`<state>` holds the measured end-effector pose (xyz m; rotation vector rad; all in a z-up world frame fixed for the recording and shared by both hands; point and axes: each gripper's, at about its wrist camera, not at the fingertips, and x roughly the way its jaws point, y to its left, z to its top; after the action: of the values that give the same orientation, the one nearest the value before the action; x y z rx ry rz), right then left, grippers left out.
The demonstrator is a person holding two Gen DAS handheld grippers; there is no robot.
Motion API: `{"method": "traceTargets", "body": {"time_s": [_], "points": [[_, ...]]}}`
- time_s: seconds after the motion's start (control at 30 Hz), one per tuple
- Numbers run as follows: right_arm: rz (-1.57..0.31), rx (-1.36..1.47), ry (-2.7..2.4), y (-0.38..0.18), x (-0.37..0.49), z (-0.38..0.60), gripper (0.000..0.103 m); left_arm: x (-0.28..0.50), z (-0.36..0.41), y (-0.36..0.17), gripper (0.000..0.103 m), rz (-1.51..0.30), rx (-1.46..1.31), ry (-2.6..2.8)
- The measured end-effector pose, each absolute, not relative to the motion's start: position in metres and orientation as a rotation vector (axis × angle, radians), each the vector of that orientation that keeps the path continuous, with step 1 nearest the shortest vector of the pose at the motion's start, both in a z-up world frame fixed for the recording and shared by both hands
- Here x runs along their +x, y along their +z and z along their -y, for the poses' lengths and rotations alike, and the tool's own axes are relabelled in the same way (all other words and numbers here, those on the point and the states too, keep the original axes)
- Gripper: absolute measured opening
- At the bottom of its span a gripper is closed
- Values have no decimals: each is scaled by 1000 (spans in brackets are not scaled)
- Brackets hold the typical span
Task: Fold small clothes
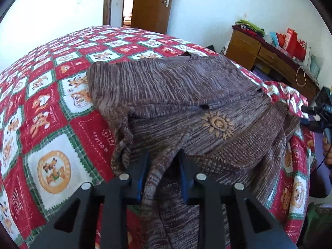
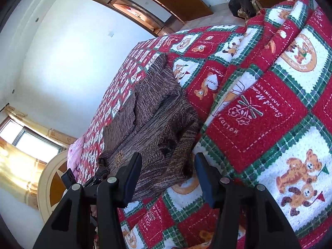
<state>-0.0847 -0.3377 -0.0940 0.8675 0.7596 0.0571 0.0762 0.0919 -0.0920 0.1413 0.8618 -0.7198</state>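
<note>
A brown knitted sweater point(image 1: 178, 103) lies partly folded on a bed covered by a red, white and green checked blanket point(image 1: 47, 103) printed with cartoon bears. The sweater's upper part is doubled back over itself, and a tan sun-shaped patch point(image 1: 217, 124) shows on the layer below the fold. The left gripper point(image 1: 162, 161) reaches into the near edge of the sweater, where a bunched ridge of knit rises between its two blue-padded fingers point(image 1: 143, 174); the jaws stand fairly close together with the fabric in the gap, though the pads are not clearly pressed against it, so I cannot tell whether they grip it. In the right wrist view, the right gripper point(image 2: 168, 164) has its jaws spread wide, hanging over the sweater's point(image 2: 153, 124) corner and the blanket point(image 2: 269, 114) beside it, holding nothing. A wooden door point(image 1: 153, 4) stands open behind the bed, and a wooden desk point(image 1: 265, 58) piled with red bags sits against the wall.
</note>
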Motion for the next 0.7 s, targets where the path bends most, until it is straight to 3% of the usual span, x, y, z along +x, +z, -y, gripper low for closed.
{"method": "traceTargets", "body": {"time_s": [0.07, 0.17, 0.4, 0.7], "points": [[-744, 839, 46, -87, -86, 341, 54, 76, -93, -92, 12, -868, 109, -711], [-718, 707, -2, -65, -88, 345, 54, 76, -103, -88, 7, -855, 9, -683], [-833, 188, -17, -46, -70, 318, 54, 79, -151, -84, 6, -852, -317, -612], [-989, -304, 111, -90, -10, 276, 54, 79, -151, -90, 6, -872, -369, -575]]}}
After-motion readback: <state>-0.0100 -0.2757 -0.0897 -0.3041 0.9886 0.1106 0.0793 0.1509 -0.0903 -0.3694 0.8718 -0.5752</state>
